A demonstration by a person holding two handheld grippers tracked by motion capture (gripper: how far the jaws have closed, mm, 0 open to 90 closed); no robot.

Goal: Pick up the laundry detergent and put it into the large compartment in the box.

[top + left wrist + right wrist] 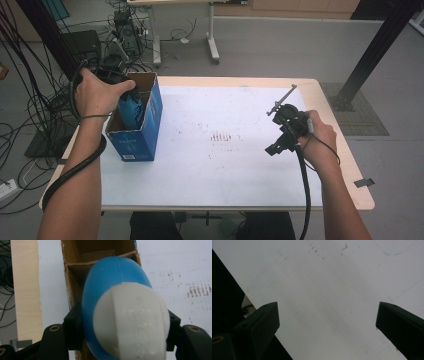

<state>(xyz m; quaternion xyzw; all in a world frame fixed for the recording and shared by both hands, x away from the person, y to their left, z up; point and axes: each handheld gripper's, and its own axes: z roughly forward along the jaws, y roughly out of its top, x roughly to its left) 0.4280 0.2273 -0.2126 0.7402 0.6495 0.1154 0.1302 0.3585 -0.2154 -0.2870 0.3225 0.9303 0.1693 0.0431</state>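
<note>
Up close, in the left gripper view we see the left gripper (122,332) with its jaws clenched on a blue bottle (112,285) with a white cap (130,322), hidden from above by the left hand (97,92). The bottle hangs over the open cardboard box (135,132) at the surface's (225,170) left edge. Toward the right edge, the right hand (317,142) holds the right gripper (327,322) tilted down, jaws released and wide over bare surface.

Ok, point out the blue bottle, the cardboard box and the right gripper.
blue bottle (110,277): left gripper view, blue body above the white cap.
cardboard box (135,142): high view, blue front wall.
right gripper (278,131): high view, between its jaws.
</note>
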